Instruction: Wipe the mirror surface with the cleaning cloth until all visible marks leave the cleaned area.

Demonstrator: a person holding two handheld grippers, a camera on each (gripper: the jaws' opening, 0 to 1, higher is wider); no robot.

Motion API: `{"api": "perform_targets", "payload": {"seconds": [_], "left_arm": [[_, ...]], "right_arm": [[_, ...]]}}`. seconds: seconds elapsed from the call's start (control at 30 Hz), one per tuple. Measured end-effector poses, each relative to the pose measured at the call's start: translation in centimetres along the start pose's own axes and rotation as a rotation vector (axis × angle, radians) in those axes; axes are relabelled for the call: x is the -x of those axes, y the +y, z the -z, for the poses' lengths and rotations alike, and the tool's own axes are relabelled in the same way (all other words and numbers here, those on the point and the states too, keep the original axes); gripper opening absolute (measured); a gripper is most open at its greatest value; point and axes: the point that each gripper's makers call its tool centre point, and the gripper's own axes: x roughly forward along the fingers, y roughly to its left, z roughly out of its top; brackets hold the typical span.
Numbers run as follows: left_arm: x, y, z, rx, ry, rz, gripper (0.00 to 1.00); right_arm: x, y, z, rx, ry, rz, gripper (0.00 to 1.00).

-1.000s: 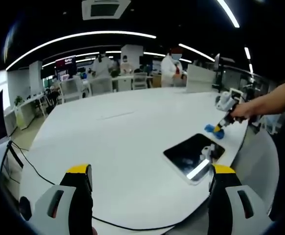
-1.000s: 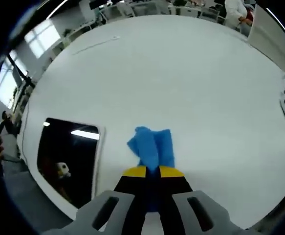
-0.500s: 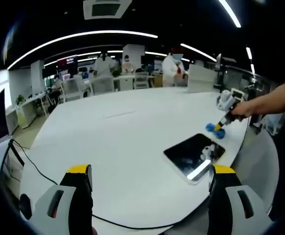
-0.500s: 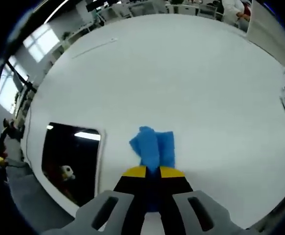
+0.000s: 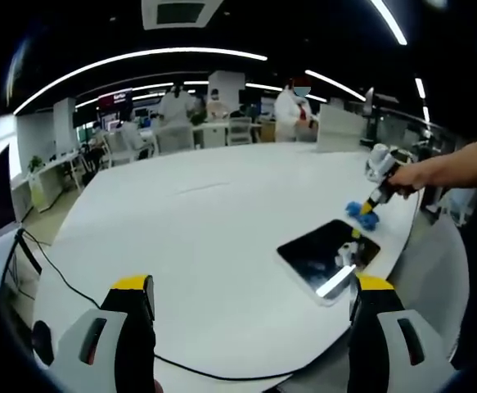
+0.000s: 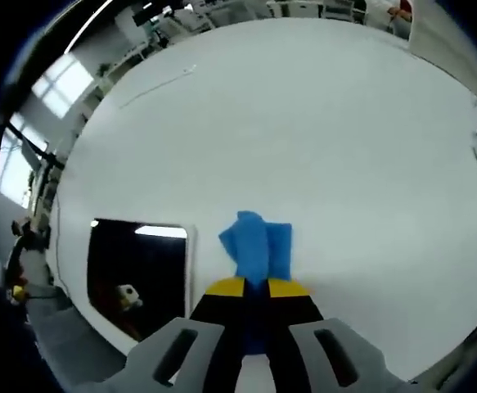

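White table (image 6: 320, 139) bears mirror (image 6: 140, 274); no legible writing.

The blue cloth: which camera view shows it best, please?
The right gripper view: the blue cloth sits large, clamped in the right gripper, beside the mirror. In the left gripper view it is a small blue patch beyond the mirror.

Readable text: none can be made out in either view
Glowing pink-and-white sign panel (image 5: 113, 101) at the far back of the hall: it bears markings — too small and blurred to read; no word or number can be told
Dark rectangular mirror (image 5: 328, 256) lying on the white table: no label or brand; its face carries reflections and nothing written
Blue folded cleaning cloth (image 6: 256, 246): plain — no print or tag to read
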Motion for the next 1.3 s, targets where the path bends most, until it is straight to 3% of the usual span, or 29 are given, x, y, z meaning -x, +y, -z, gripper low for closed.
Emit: {"api": "perform_targets", "payload": {"seconds": [0.3, 0.47, 0.83, 1.3], "left_arm": [[-0.3, 0.7, -0.2, -0.003, -0.005, 0.005, 1.00], [-0.4, 0.5, -0.7, -0.002, -0.027, 0.013, 0.99], [1.0, 1.3, 0.1, 0.022, -0.038, -0.006, 1.00], [1.1, 1.7, -0.4, 0.010, -0.034, -0.006, 1.00]], "right_arm": [[1.2, 1.5, -1.1, -0.046, -0.022, -0.026, 0.01], [1.6, 3.0, -1.2, -0.020, -0.020, -0.041, 0.01], [0.9, 5.8, -1.4, 0.005, -0.004, -0.069, 0.01], [-1.2, 8.6, -1.2, 0.013, 0.034, -0.081, 0.01]]}}
